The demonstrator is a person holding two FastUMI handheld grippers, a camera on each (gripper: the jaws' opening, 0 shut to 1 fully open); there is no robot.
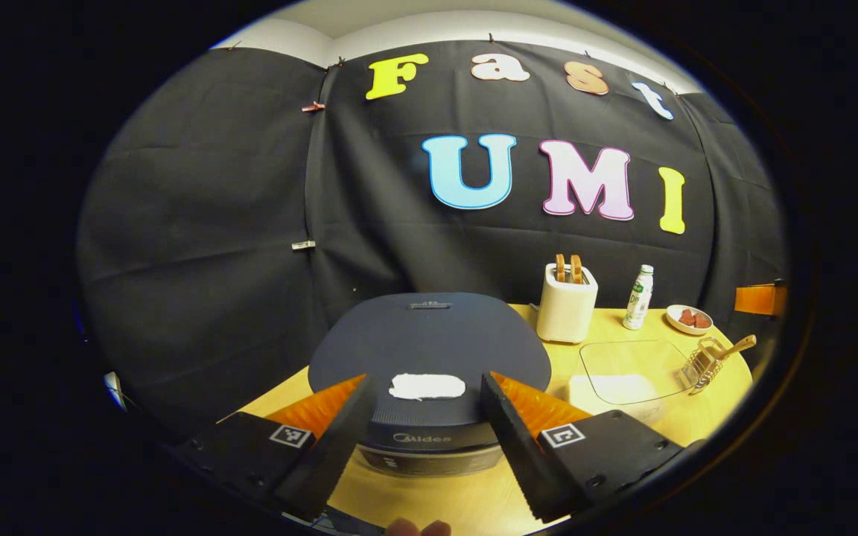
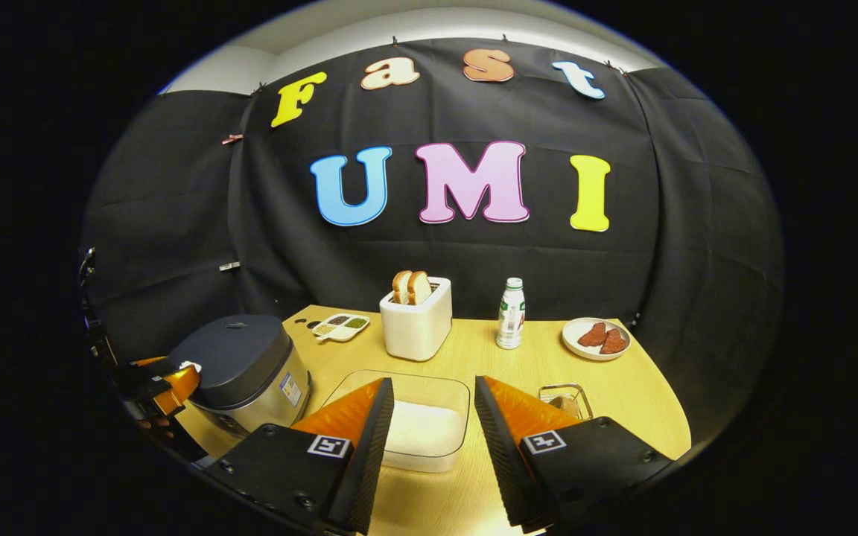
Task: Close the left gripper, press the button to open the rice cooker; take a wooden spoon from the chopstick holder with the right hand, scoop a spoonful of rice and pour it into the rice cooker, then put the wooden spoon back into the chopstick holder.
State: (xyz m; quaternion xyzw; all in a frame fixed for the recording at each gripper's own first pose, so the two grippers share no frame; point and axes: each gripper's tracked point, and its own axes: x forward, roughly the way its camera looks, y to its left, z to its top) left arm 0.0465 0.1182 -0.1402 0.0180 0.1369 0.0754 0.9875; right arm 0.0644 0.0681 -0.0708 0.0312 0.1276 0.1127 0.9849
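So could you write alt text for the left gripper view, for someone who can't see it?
An open gripper hovers at the front of a closed dark rice cooker, its two fingers either side of the white button on the lid. Behind on the wooden table stand a toaster with bread, a bottle, a clear rice container and a holder with a wooden spoon.

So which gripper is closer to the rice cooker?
The left. The left gripper hangs right at the rice cooker, jaws open on either side of its white button. The right gripper sits off beside it, over the rice container.
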